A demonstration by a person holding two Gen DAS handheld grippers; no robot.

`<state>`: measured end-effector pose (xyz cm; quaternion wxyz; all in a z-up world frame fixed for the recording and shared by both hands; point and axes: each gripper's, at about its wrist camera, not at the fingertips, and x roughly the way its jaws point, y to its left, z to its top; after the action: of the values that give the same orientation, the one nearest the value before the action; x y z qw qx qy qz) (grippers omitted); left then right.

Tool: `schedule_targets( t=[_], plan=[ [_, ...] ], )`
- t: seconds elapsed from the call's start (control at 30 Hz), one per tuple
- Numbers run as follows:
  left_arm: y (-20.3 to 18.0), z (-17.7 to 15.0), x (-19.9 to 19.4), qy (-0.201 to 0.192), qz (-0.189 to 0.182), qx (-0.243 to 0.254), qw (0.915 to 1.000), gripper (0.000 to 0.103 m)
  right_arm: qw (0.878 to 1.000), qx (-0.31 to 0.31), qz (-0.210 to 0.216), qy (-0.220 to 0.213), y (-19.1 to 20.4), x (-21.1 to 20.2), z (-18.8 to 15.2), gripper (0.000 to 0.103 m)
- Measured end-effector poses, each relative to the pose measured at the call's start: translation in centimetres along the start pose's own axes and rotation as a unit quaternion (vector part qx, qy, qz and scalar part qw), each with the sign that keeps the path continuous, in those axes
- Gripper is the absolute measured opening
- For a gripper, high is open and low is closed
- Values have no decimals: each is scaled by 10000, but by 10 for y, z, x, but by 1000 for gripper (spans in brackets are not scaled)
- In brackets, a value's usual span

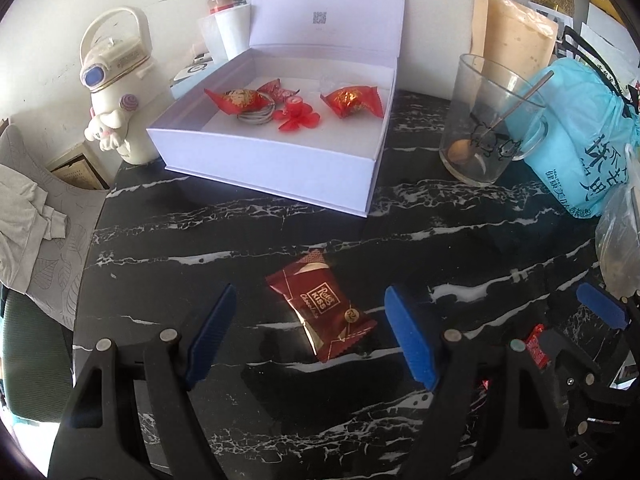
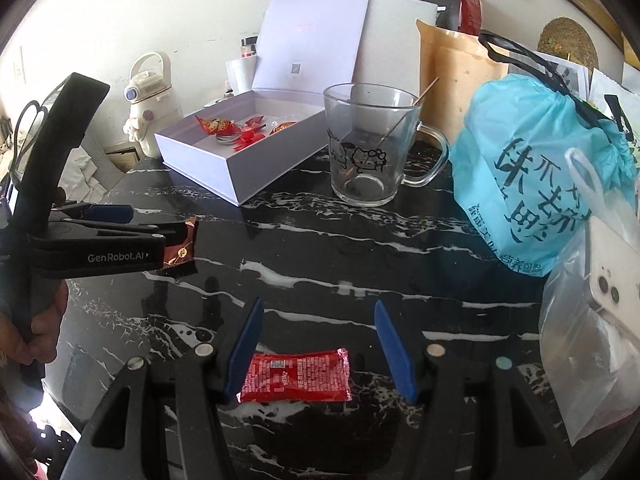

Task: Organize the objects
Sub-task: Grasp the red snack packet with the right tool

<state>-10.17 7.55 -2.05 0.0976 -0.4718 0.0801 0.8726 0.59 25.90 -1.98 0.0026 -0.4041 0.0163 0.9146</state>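
A dark red chocolate packet [image 1: 323, 305] lies on the black marble table [image 1: 240, 232], between the open fingers of my left gripper [image 1: 316, 336]. A bright red sachet [image 2: 296, 376] lies on the table between the open fingers of my right gripper [image 2: 320, 352]. An open white box [image 1: 280, 152] at the back holds several red wrapped sweets [image 1: 352, 100]. In the right wrist view the left gripper [image 2: 120, 220] is at the left, over the chocolate packet [image 2: 182, 250], and the box [image 2: 224, 160] stands behind it.
A glass mug [image 2: 368, 148] with a stick in it stands right of the box. A blue plastic bag [image 2: 536, 176] and a clear bag with a phone [image 2: 600, 320] crowd the right side. A white astronaut bottle [image 1: 116, 88] stands at the left table edge.
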Motion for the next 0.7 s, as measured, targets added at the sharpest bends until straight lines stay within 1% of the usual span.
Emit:
schedule_targets(
  t=[0.07, 0.17, 0.33, 0.37, 0.47, 0.7],
  plan=[
    [1, -1, 4, 32, 40, -6, 10000, 76, 10000, 6, -25, 27, -2, 2, -3, 58],
    [0, -3, 12, 108, 6, 36, 9999, 76, 10000, 49, 31, 81, -5, 6, -6, 58],
    [-3, -6, 28, 342, 196, 119, 9992, 76, 9996, 213, 124, 120, -11, 11, -9, 58],
    [-3, -6, 30, 353, 178, 109, 9992, 76, 9995, 236, 141, 149, -13, 12, -10, 58],
    [-2, -4, 32, 329, 124, 11, 9994, 76, 9989, 322, 229, 250, -17, 15, -12, 58],
    [-5, -4, 36, 218, -18, 131, 9997, 76, 9986, 308, 310, 298, -24, 15, -17, 58]
  ],
)
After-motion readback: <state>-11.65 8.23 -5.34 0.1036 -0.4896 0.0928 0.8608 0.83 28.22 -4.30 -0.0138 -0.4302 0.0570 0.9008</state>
